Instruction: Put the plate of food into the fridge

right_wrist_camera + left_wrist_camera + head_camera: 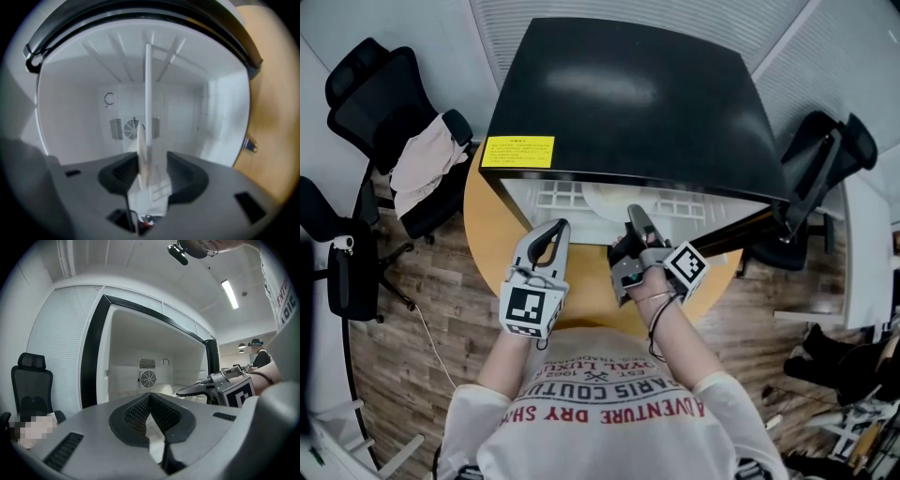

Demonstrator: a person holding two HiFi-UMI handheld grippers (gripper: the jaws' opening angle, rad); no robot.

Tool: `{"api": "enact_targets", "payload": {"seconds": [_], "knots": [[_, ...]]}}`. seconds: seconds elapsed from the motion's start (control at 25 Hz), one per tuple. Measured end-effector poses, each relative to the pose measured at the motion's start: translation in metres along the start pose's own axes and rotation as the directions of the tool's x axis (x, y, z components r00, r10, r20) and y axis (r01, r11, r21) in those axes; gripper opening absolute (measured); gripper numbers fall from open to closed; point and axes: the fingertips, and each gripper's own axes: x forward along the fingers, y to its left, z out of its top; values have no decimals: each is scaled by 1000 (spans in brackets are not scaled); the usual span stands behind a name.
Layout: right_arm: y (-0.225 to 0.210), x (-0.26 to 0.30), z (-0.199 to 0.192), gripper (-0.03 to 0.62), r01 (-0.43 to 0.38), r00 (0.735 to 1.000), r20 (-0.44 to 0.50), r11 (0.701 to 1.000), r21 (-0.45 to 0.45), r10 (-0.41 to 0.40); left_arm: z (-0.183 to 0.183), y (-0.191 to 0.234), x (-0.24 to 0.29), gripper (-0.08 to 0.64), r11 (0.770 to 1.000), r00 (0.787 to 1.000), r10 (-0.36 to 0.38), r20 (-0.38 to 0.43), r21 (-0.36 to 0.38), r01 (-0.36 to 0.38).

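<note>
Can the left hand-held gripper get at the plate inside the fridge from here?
Probably yes. The fridge stands open and nothing lies between the left hand-held gripper and the plate; the right hand-held gripper, jaws open around the rim, takes only its right side.

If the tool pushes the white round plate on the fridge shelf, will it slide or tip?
The white round plate looks rigid and smooth, so it probably slides over the white grid shelf. Edge-on between the open jaws of the right tool, it looks thin; gripped at one rim it may tilt.
</note>
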Motion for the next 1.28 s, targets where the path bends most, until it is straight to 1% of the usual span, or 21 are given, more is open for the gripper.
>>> {"api": "enact_targets", "payload": {"seconds": [0.2,0.28,0.36,0.64,0.72,0.8,0.84,0.88,0.92,0.96,1.0,1.08,1.16,1.24,1.28], "knots": [[2,3,-2,189,3,1000,-8,1000,4,-3,0,-1,0,32,1000,1000,-7,4,15,7],[1,3,-2,189,5,1000,-14,1000,-1,-5,-1,-1,0,32,1000,1000,-6,3,9,6],[1,2,-4,189,6,1000,-25,1000,-13,-6,0,-1,0,32,1000,1000,-8,8,20,8],[11,-20,-23,202,-25,997,-70,999,-48,21,0,-10,-9,32,999,1000,-15,4,29,14],[13,-31,-30,202,-38,995,-96,995,-89,29,-1,-15,-12,32,999,1000,-18,2,32,18],[18,-41,-37,202,-58,991,-132,981,-183,34,0,-18,-15,32,999,1000,-18,4,38,18],[20,-45,-39,199,-59,989,-144,968,-244,24,0,-19,-17,32,999,1000,-17,6,44,17],[20,-49,-40,168,-49,989,-146,950,-310,3,1,-21,-18,32,999,1000,-16,8,48,16],[18,-53,-39,88,-30,990,-139,928,-372,-24,1,-22,-19,32,999,1000,-15,9,50,15],[16,-57,-38,53,-12,990,-129,905,-425,-48,1,-24,-21,32,999,1000,-15,10,50,15],[14,-59,-38,51,-3,991,-123,885,-466,-61,1,-25,-22,32,999,1000,-15,11,49,15],[11,-60,-38,41,-12,990,-124,849,-528,-63,0,-29,-24,32,999,1000,-15,12,49,14],[10,-61,-38,35,-28,990,-125,801,-598,-59,1,-31,-26,32,999,1000,-14,13,47,14],[11,-64,-37,30,-22,991,-109,733,-680,-72,3,-34,-29,32,999,1000,-14,17,44,13],[12,-66,-36,29,-19,992,-98,688,-726,-76,3,-34,-30,32,999,1000,-14,19,43,13]]}}
